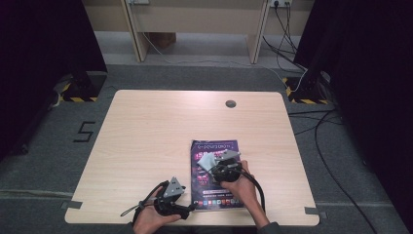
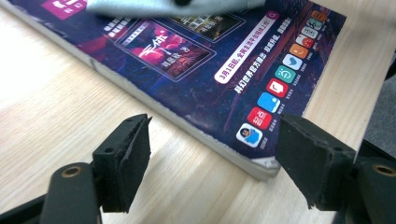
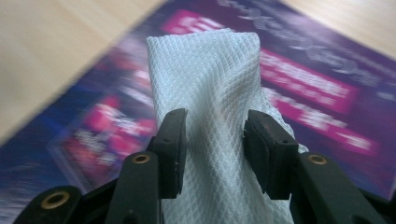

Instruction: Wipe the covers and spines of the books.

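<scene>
**One cloth, one magazine, two grippers**

One white cloth (image 3: 210, 93) sits clamped in the right gripper (image 3: 215, 154) over the single magazine (image 1: 216, 173) lying near the table's (image 1: 146, 136) near edge. The left gripper (image 2: 210, 163), jaws apart and holding nothing, hovers at the magazine's near left corner.

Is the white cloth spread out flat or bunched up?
Bunched up. The right tongs pinch the white cloth into a narrow fold above the magazine.

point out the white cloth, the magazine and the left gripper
white cloth (image 3: 205, 88): right gripper view, textured face above the jaws.
magazine (image 2: 196, 88): left gripper view, purple cover.
left gripper (image 2: 212, 158): left gripper view, midway between its fingertips.
</scene>
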{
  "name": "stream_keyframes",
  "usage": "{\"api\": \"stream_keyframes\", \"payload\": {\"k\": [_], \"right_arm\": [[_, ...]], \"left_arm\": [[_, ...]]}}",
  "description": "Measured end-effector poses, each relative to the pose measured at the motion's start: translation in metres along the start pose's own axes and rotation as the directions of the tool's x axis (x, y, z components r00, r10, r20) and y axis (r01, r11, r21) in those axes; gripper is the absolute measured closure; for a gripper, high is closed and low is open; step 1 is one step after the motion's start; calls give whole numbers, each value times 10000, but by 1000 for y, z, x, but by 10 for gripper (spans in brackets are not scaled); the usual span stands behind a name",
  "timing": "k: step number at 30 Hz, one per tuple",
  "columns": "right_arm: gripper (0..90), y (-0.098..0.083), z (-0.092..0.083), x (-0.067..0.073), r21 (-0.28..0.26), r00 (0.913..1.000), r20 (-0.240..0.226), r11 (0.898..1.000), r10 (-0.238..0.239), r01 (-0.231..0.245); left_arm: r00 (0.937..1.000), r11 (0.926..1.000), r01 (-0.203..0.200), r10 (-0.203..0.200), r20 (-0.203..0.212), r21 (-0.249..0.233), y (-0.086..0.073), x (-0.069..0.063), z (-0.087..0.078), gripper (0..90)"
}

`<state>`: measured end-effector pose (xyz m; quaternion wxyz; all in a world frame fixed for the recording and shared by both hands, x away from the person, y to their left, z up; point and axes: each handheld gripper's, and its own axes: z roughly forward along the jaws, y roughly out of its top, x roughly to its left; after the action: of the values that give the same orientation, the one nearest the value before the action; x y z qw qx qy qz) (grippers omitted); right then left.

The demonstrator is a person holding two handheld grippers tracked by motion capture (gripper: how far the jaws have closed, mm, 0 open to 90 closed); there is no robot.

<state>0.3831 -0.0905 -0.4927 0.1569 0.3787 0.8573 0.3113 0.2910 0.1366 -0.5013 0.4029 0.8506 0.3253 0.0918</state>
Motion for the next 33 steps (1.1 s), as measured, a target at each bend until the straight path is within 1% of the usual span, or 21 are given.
{"api": "stream_keyframes", "payload": {"k": [1,2,5,7,8,10,12,13,15,16,18,20,21,22,25,27,28,29,31,33], "right_arm": [[586,2,2,5,-11,9997,-226,10000,19,-19],[586,3,3,10,-34,9993,-352,9999,-105,104],[586,7,6,27,-72,9969,-585,9986,-518,514],[585,8,7,31,-104,9951,-681,9974,-720,715],[584,8,7,32,-79,9954,-665,9976,-692,689],[559,7,7,30,-154,9949,-747,9977,-674,664],[546,6,7,26,-148,9952,-855,9988,-472,461],[547,6,7,24,-139,9958,-778,9988,-482,472],[547,5,5,18,-105,9980,-338,9985,-531,528],[547,5,5,14,-80,9984,-203,9986,-519,517],[547,3,3,3,-73,9994,141,9995,-320,321],[547,1,1,-8,-56,9983,554,9998,-166,169],[547,-1,0,-16,-31,9968,803,10000,-27,30],[548,-2,-1,-24,-70,9950,998,10000,11,-4],[550,-8,-4,-46,-177,9848,1669,9988,480,-457],[550,-10,-5,-56,-270,9802,1795,9964,840,-804],[551,-11,-5,-59,-291,9773,1873,9950,988,-951],[557,-10,-5,-60,-318,9763,1907,9947,1025,-982],[573,-8,-3,-57,-265,9760,2046,9971,748,-708],[587,-6,-2,-53,-167,9729,2229,9981,614,-592]], "left_arm": [[10000,10000,62,-62,-7,-20,-1,1,-2,252],[9999,9998,161,-161,-8,-65,-3,2,-4,252],[9996,9995,285,-285,-26,-123,-6,4,-11,249],[9994,9993,352,-352,-49,-148,-8,6,-14,248],[9991,9989,419,-421,-97,-187,-9,7,-17,248],[9986,9985,503,-506,-153,-193,-11,9,-18,248],[9982,9981,571,-575,-166,-210,-11,11,-18,248],[9982,9982,571,-574,-179,-172,-11,11,-18,248],[9985,9986,521,-523,-158,-108,-11,11,-17,247],[9986,9987,502,-504,-132,-113,-11,10,-17,247],[9987,9987,502,-503,-123,-100,-11,9,-16,247],[9988,9989,470,-471,-97,-32,-11,9,-15,247],[9988,9989,471,-471,-107,-5,-12,9,-15,247],[9988,9988,484,-484,-112,-18,-12,9,-15,247],[9988,9988,481,-482,-106,-31,-11,10,-15,247],[9986,9987,513,-514,-138,-21,-11,10,-15,247],[9986,9988,500,-499,-144,2,-11,10,-14,247],[9988,9989,474,-474,-151,39,-11,10,-14,247],[9990,9991,421,-419,-169,92,-11,11,-12,247],[9988,9989,452,-450,-168,116,-12,11,-11,247]]}}
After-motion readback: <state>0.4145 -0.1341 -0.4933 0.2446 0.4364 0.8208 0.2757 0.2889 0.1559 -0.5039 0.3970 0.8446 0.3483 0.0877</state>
